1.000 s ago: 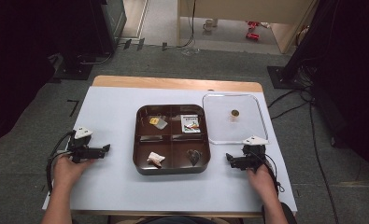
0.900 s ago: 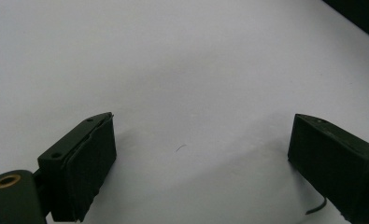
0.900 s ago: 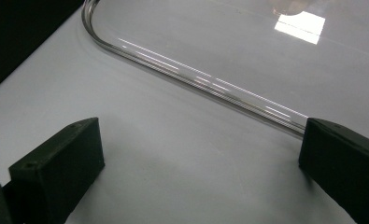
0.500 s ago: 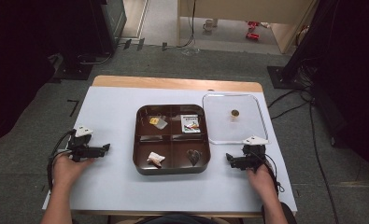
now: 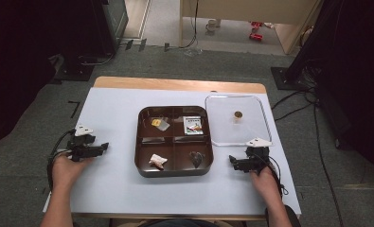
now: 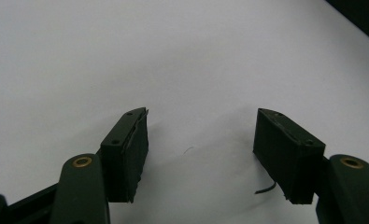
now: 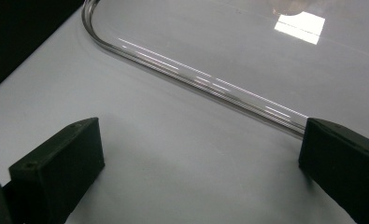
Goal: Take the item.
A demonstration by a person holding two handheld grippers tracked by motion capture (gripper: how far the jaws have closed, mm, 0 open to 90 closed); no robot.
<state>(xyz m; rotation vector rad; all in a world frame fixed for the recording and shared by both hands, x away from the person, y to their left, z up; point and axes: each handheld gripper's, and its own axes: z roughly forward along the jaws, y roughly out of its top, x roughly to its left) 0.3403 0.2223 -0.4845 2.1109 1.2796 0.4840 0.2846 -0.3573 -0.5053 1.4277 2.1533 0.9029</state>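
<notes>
A brown four-compartment tray [image 5: 142, 142] sits mid-table. Its back compartments hold a yellow-and-clear wrapped piece [image 5: 159, 123] and a printed packet [image 5: 192, 125]. A white crumpled piece [image 5: 157, 161] and a dark heart-shaped piece [image 5: 196, 158] lie in the front ones. A clear lid [image 5: 251, 125] with a brown knob [image 5: 238, 114] lies flat to the tray's right. My left gripper [image 5: 104, 146] rests on the table left of the tray, open [image 6: 201, 140] over bare white surface. My right gripper [image 5: 232, 161] is open [image 7: 201, 154] just in front of the lid's rim [image 7: 196, 79].
The white table [image 5: 113, 109] has a wooden strip along its far edge [image 5: 175, 85]. Cables trail from both grippers. Dark stands and cables sit on the floor around the table.
</notes>
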